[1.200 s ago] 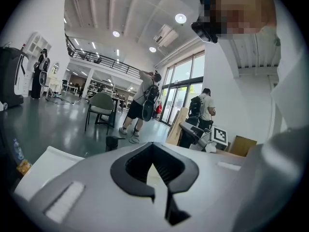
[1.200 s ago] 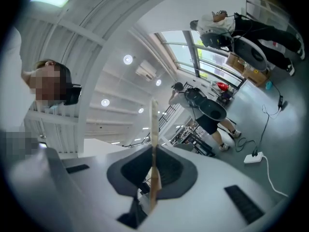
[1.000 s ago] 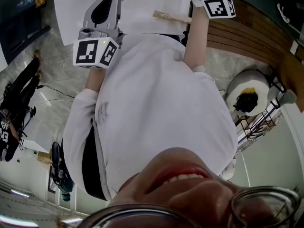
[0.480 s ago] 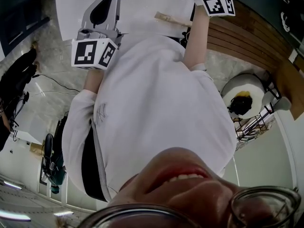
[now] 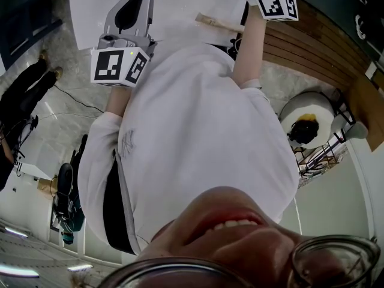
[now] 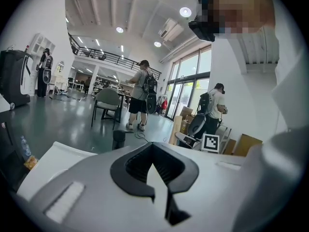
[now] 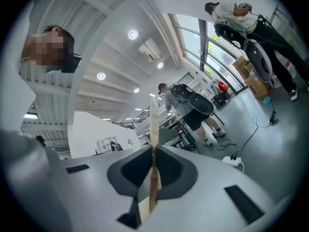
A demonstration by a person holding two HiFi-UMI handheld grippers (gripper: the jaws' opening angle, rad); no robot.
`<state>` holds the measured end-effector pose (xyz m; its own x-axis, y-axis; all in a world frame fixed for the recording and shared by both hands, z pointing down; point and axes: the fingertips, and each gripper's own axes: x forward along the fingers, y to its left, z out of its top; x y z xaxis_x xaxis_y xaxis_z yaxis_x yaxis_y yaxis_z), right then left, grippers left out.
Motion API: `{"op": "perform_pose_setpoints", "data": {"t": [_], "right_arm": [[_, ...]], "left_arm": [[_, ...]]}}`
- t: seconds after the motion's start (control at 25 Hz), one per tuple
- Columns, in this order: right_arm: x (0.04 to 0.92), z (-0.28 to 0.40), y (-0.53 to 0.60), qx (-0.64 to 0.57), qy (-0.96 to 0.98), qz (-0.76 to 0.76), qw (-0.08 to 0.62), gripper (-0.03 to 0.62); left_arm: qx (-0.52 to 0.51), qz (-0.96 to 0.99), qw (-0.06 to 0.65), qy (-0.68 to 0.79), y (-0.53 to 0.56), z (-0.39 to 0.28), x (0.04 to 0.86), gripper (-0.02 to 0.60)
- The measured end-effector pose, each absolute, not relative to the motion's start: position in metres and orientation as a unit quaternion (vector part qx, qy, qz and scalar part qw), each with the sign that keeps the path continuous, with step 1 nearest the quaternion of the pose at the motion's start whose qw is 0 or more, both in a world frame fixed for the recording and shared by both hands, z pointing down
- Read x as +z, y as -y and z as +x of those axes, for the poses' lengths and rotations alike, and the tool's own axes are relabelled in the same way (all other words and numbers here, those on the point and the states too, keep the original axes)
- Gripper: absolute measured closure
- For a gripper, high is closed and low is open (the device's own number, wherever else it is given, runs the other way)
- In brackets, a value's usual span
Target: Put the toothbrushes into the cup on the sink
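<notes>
**Toothbrush being gripped in the right hand-held gripper; left one closed and empty**

Left. In the left gripper view, the left hand-held gripper (image 6: pixel 153 149) is being shown with its jaws pressed together at the tips and nothing between them. Beyond the jaws an open hall is being seen, with a grey chair (image 6: pixel 107 100) and a person with a backpack (image 6: pixel 141 93) standing just beside it. In the head view this gripper is being held out over the white worktop (image 5: pixel 180 5), with the left marker cube (image 5: pixel 119 66) nearest the camera.

Centre. Most of the head view is being filled by the wearer's white shirt (image 5: pixel 198 131). A pale wooden stick (image 5: pixel 217 23) is being seen over the worktop, just left of the right forearm (image 5: pixel 251 47). Whether it is the gripped toothbrush cannot be told.

Right. The right hand-held gripper (image 7: pixel 153 153) is being clenched on a bamboo-coloured toothbrush (image 7: pixel 152 122). The handle is being pinched between the two pads. It is standing upright in the right gripper view, rising past the jaw tips toward the ceiling and running on below them. The bristle end cannot be made out. In the head view the right marker cube (image 5: pixel 277 6) is being seen at the top edge, next to a slatted wooden surface (image 5: pixel 312 50). Further right, a white round drum (image 5: pixel 318 110) is being seen near a wire rack (image 5: pixel 321 155).
</notes>
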<state>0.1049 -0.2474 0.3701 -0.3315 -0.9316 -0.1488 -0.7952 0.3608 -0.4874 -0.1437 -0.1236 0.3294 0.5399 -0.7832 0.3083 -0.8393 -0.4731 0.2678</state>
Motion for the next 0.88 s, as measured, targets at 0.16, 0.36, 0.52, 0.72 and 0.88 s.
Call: {"op": "perform_pose_setpoints", "data": {"t": [0.16,0.36,0.52,0.72,0.88], "right_arm": [[0.377,0.107,0.251,-0.166,-0.794,-0.549,0.201,0.569],[0.378,0.103,0.251,-0.147,-0.803,-0.550,0.177,0.569],[0.379,0.097,0.251,-0.137,-0.812,-0.544,0.158,0.569],[0.384,0.084,0.254,-0.125,-0.824,-0.539,0.126,0.569],[0.392,0.085,0.250,-0.123,-0.823,-0.543,0.114,0.568]], "left_arm": [[0.073,0.854,0.195,0.476,0.121,-0.145,0.330,0.580],[0.071,0.852,0.190,0.482,0.122,-0.150,0.327,0.580],[0.071,0.853,0.185,0.483,0.121,-0.150,0.323,0.580],[0.069,0.854,0.179,0.483,0.121,-0.150,0.321,0.580],[0.065,0.859,0.177,0.476,0.120,-0.148,0.321,0.580]]}}
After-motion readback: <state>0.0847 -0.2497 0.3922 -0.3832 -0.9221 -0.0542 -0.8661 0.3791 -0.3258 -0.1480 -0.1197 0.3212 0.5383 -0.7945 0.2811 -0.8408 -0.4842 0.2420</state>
